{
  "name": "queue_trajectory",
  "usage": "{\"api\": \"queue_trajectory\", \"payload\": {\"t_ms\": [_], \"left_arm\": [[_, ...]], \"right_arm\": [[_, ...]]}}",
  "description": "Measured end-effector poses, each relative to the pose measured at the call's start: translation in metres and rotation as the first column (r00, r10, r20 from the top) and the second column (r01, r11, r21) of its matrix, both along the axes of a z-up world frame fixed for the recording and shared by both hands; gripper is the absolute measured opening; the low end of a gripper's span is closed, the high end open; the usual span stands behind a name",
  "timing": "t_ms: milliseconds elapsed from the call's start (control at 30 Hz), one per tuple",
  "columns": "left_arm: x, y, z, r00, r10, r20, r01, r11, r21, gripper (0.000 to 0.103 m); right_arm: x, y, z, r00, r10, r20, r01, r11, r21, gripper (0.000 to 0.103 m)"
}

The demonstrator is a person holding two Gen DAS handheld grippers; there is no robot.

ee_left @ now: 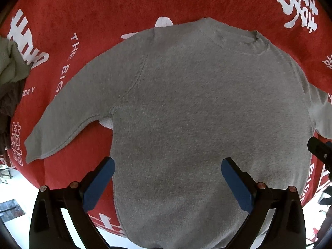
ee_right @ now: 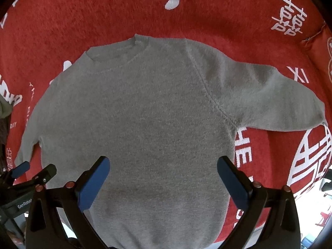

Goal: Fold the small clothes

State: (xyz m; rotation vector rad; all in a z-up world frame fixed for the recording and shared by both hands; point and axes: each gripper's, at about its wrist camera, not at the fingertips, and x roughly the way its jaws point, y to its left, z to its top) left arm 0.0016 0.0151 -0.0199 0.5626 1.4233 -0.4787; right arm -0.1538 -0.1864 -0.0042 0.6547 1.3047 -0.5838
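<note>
A small grey sweater (ee_left: 199, 108) lies flat on a red cloth (ee_left: 103, 6), both sleeves spread out, collar at the far side. It fills the right wrist view too (ee_right: 134, 124). My left gripper (ee_left: 167, 164) is open and empty, hovering over the sweater's lower left part. My right gripper (ee_right: 163, 162) is open and empty over the lower body of the sweater. The left gripper shows at the left edge of the right wrist view (ee_right: 35, 169). The sweater's hem is hidden below the grippers.
The red cloth (ee_right: 249, 20) carries white characters and lettering. A heap of beige and brown clothes (ee_left: 10, 78) lies at the left edge. The cloth's front edge (ee_left: 68, 188) runs near my left gripper, with white floor beyond.
</note>
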Motion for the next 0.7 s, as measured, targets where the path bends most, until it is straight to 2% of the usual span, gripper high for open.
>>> {"api": "queue_trajectory", "payload": {"t_ms": [700], "left_arm": [[0.0020,-0.0023,-0.0065,1.000,0.016,-0.011,-0.016,1.000,0.017,0.103]], "right_arm": [[0.0023,0.0014,-0.0028,1.000,0.014,-0.008,-0.014,1.000,0.017,0.103]]}}
